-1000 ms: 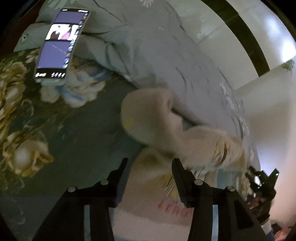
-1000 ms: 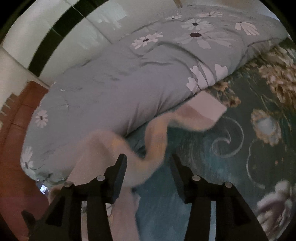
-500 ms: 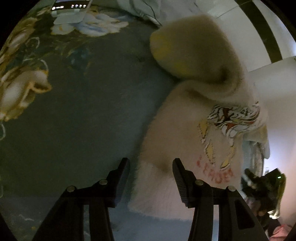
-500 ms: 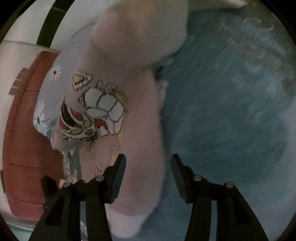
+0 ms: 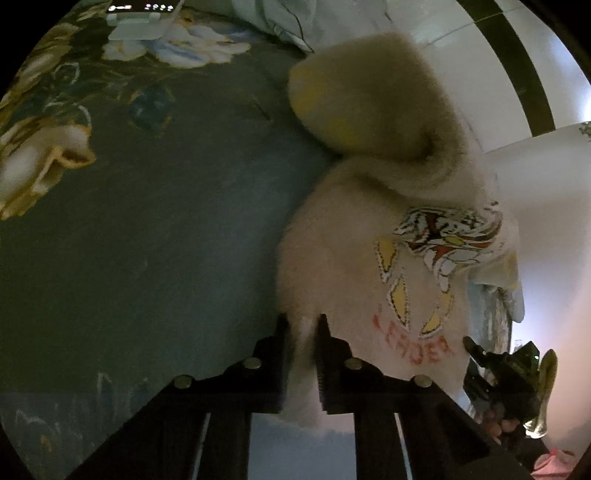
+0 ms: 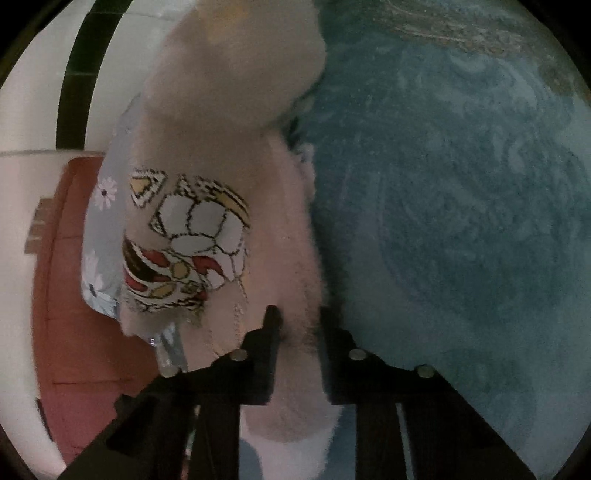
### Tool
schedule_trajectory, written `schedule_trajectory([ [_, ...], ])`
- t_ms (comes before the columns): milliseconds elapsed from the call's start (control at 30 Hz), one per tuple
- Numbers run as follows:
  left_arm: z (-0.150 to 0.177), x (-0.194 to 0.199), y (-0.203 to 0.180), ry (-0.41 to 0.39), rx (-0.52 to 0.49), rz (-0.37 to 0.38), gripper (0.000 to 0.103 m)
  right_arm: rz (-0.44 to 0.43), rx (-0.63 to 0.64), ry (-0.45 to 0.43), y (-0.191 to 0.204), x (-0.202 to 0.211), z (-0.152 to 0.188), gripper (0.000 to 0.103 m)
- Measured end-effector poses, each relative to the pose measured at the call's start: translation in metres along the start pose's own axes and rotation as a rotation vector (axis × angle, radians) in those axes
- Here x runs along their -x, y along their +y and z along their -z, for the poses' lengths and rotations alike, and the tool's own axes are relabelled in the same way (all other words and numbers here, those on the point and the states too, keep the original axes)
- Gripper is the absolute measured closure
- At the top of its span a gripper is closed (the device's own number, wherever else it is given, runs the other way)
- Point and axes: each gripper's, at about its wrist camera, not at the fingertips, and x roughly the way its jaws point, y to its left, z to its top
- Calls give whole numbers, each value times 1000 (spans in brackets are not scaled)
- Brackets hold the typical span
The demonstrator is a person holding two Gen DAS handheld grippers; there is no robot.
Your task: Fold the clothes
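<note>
At bottom center of each view, the left gripper (image 5: 302, 328) and right gripper (image 6: 297, 321) both pinch the fuzzy sweater's (image 5: 347, 266) hem over the bedspread (image 5: 155, 229).

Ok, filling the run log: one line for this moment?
left claw: shut on sweater hem | right claw: shut on sweater | surface: floral bedspread

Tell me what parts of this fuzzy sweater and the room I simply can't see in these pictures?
- Fuzzy sweater: bottom hem hidden behind the left tongs, left wrist view.
- Its sleeves: bunched and blurred, right wrist view.
- Phone: cut off by the top edge, left view.
- Right tongs: fingertip pads buried in fleece.
</note>
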Motion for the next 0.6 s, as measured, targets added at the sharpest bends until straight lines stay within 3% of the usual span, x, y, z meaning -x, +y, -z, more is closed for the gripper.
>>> schedule_trajectory([
  [167, 20, 13, -23, 30, -128, -12, 92, 22, 137, 18, 27, 17, -4, 90],
  [267, 44, 13, -38, 93, -230, -29, 92, 48, 217, 36, 33, 35, -2, 90],
  [433, 89, 14, -62, 229, -396, 0, 92, 81, 257, 62, 12, 75, 9, 91],
  [600, 108, 20, -80, 274, -455, 64, 88, 133, 291, 83, -9, 106, 26, 93],
])
